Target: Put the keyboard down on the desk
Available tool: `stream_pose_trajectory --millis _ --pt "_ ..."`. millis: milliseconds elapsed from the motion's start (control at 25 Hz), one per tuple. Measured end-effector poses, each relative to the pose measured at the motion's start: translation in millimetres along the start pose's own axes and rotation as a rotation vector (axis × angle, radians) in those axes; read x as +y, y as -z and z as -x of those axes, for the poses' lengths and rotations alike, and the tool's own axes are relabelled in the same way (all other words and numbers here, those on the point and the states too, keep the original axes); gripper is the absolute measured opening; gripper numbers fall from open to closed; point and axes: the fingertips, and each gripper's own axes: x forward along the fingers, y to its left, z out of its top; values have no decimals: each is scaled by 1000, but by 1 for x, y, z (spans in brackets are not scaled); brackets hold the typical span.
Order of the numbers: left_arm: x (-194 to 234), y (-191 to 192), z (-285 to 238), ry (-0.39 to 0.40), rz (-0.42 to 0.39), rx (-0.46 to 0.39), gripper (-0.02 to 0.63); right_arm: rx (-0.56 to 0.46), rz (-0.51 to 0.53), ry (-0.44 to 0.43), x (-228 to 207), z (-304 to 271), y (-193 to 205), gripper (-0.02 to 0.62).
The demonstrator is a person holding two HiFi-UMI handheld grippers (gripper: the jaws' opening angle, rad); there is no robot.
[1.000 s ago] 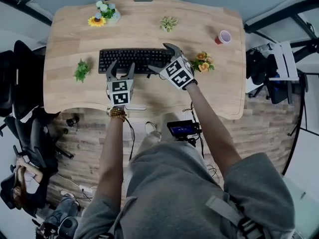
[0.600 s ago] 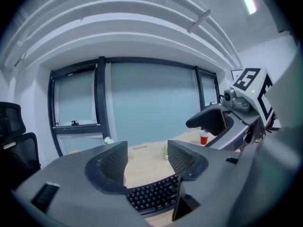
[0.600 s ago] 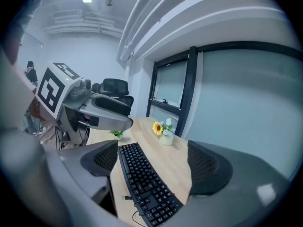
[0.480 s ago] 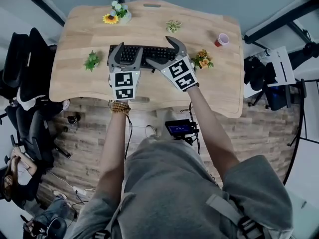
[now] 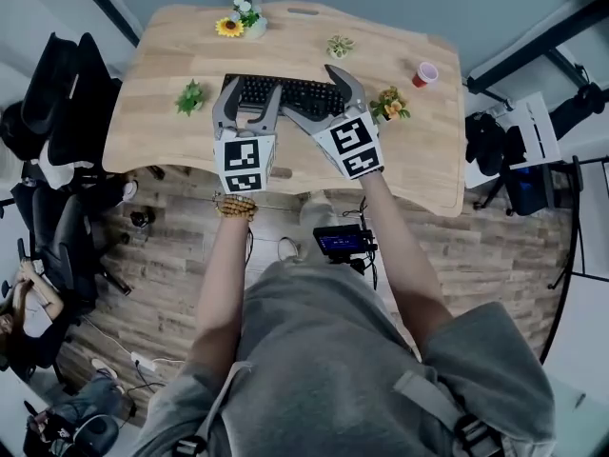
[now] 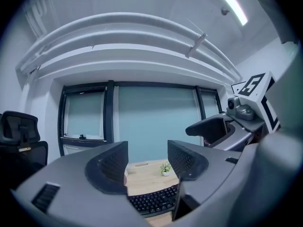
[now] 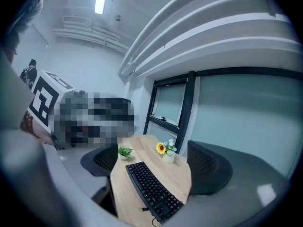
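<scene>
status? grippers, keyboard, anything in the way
Left gripper open, right gripper open, both empty. Black keyboard lies flat on light wooden desk. Nothing lies on it.

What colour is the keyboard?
The keyboard is black; the right gripper view shows it best.

I hold left hand-held gripper (image 5: 247,103) out front, jaws apart, empty | right hand-held gripper (image 5: 319,98) just beside it, angled toward the left one, jaws apart, empty | both forearms (image 5: 221,284) stretched forward, bead bracelet (image 5: 233,206) on left wrist

The left tool (image 6: 147,162) gapes empty, keyboard (image 6: 154,200) lying on desk (image 6: 144,175) beyond.
</scene>
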Motion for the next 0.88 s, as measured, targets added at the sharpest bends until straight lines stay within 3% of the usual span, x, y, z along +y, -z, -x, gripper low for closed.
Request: stream_pose_trajectory --millis 400,880 --pt "-7 10 59 -8 6 -24 258 -29 -9 79 30 49 4 470" --pt "-19 17 103 -17 11 -78 241 -40 -54 144 61 84 24 419"
